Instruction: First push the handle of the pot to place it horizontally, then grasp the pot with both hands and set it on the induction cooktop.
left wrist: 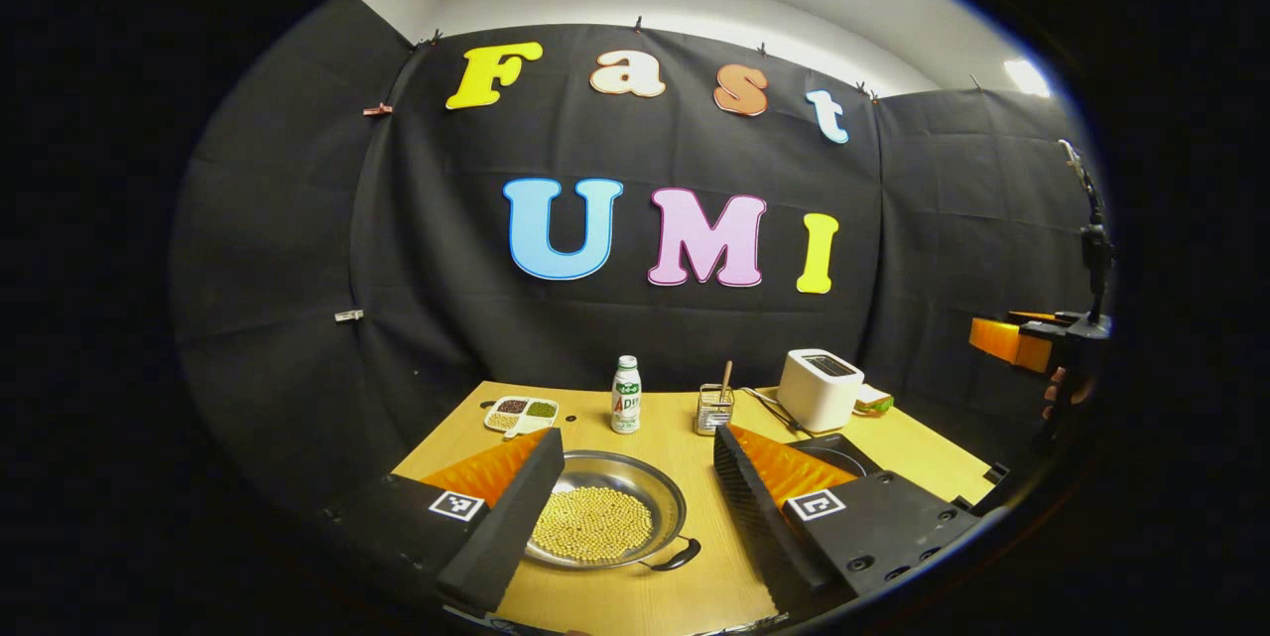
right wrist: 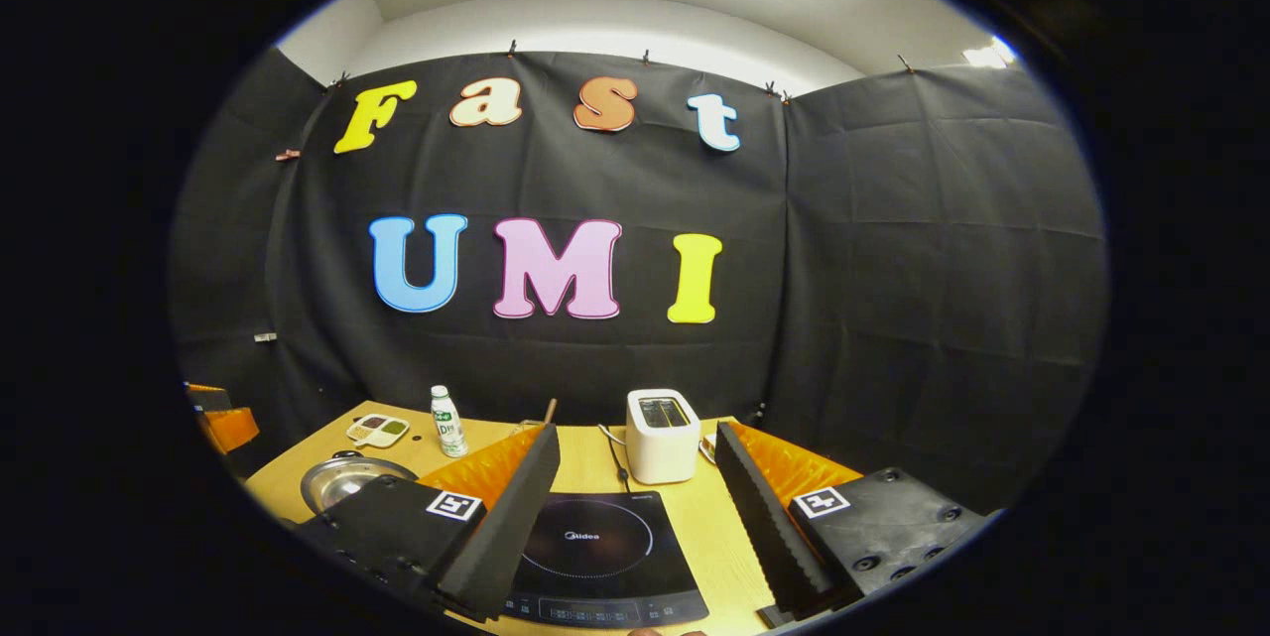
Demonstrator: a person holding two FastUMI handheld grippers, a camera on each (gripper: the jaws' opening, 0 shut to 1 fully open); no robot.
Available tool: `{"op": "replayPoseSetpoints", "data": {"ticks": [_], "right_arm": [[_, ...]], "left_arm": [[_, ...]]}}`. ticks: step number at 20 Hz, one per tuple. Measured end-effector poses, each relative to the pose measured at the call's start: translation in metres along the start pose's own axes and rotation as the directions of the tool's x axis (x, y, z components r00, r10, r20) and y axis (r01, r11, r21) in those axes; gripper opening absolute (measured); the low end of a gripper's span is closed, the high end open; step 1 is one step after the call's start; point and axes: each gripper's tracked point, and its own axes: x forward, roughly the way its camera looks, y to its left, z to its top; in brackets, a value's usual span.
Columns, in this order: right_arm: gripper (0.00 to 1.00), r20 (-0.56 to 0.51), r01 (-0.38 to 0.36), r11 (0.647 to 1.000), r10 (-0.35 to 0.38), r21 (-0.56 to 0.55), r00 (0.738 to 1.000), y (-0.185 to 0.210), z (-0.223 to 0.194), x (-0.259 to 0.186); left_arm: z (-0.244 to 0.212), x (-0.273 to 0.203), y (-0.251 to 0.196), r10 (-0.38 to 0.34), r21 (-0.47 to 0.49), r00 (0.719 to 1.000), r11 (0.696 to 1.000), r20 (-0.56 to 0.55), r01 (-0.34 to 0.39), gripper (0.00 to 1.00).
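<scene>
Gleaming silver: pot [left wrist: 615,509], holding pale yellow beans [left wrist: 593,523], with a black handle [left wrist: 675,557]. Showing light wood: table [left wrist: 675,438]. Sitting glossy black with a thin white ring: induction cooktop [right wrist: 600,557]. Standing white toward the far edge: toaster [right wrist: 663,436]; white with green label: bottle [left wrist: 626,395].

Bare worktop [left wrist: 685,477] lies between pot [left wrist: 605,517] and induction cooktop [right wrist: 595,547], open to passage. Bottle [left wrist: 625,395], sectioned dish [left wrist: 521,413], utensil holder [left wrist: 714,408] and toaster [right wrist: 663,436] line the rear edge.

Shiny metal pot [left wrist: 607,509], glossy black induction cooktop [right wrist: 598,557], matt wood-look table [left wrist: 685,447]
</scene>
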Motion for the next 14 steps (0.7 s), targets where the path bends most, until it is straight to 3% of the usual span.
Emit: {"op": "replayPoseSetpoints", "data": {"ticks": [7, 8, 11, 14], "right_arm": [[0.98, -0.032, -0.096, 0.995, 0.096, 0.003, 0.995, 0.011, -0.016, 0.031], [0.96, -0.035, -0.112, 0.994, 0.112, -0.002, 0.993, 0.013, -0.018, 0.031], [0.98, -0.051, -0.144, 0.989, 0.143, -0.035, 0.989, 0.018, -0.025, 0.036], [0.98, -0.091, -0.151, 0.988, 0.147, -0.037, 0.985, 0.020, -0.038, 0.043]], "left_arm": [[-0.012, 0.032, -0.009, 0.041, -0.015, 0.997, 0.999, -0.073, -0.042, 0.94], [-0.016, 0.035, -0.009, 0.041, -0.019, 0.995, 0.999, -0.088, -0.043, 0.90], [-0.024, 0.046, -0.013, 0.008, -0.039, 0.992, 0.999, -0.129, -0.013, 0.64], [-0.052, 0.053, -0.025, -0.061, -0.028, 0.975, 0.998, -0.215, 0.056, 0.51]]}}
